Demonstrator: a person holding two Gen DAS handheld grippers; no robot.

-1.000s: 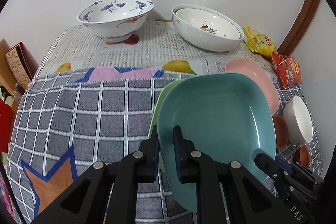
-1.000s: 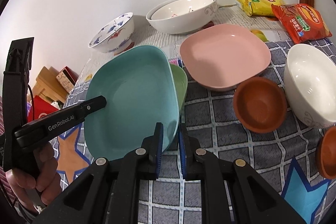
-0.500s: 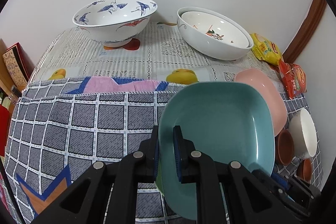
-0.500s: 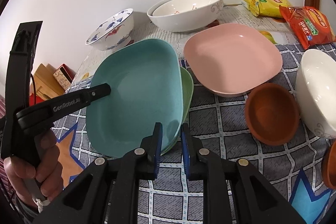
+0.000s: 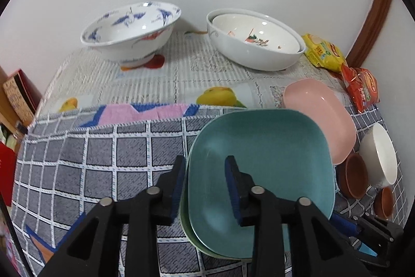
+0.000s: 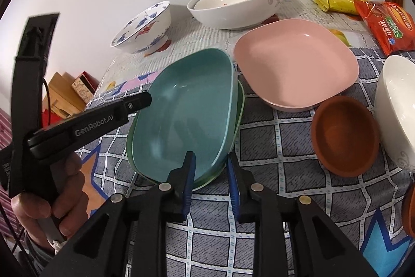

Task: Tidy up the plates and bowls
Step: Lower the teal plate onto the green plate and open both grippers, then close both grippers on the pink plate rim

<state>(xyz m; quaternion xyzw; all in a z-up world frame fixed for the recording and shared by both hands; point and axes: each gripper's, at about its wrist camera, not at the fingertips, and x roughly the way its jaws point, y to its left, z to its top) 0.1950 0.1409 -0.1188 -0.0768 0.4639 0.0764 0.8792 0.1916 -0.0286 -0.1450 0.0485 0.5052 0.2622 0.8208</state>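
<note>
A teal square plate (image 5: 262,168) (image 6: 186,116) lies nested in a green plate (image 5: 184,220) (image 6: 240,105) on the grey checked cloth. My left gripper (image 5: 205,162) straddles the teal plate's left rim. Its jaws are opening and the pads stand off the rim. My right gripper (image 6: 211,156) straddles the near rim the same way, jaws opening, pads not pressing. The left gripper (image 6: 137,103) also shows in the right wrist view, held by a hand (image 6: 39,201). A pink plate (image 5: 321,118) (image 6: 295,61) sits just right of the stack.
At the back stand a blue-crane bowl (image 5: 129,30) (image 6: 145,25) and two nested white bowls (image 5: 254,43) (image 6: 233,7). On the right are a white bowl (image 5: 381,155) (image 6: 396,105), small brown bowls (image 5: 354,178) (image 6: 345,134) and snack packs (image 5: 360,87) (image 6: 389,22).
Both grippers' jaws have spread apart and let go of the teal plate's rim. The plate has dropped from a tilt to lie flat in the green plate.
</note>
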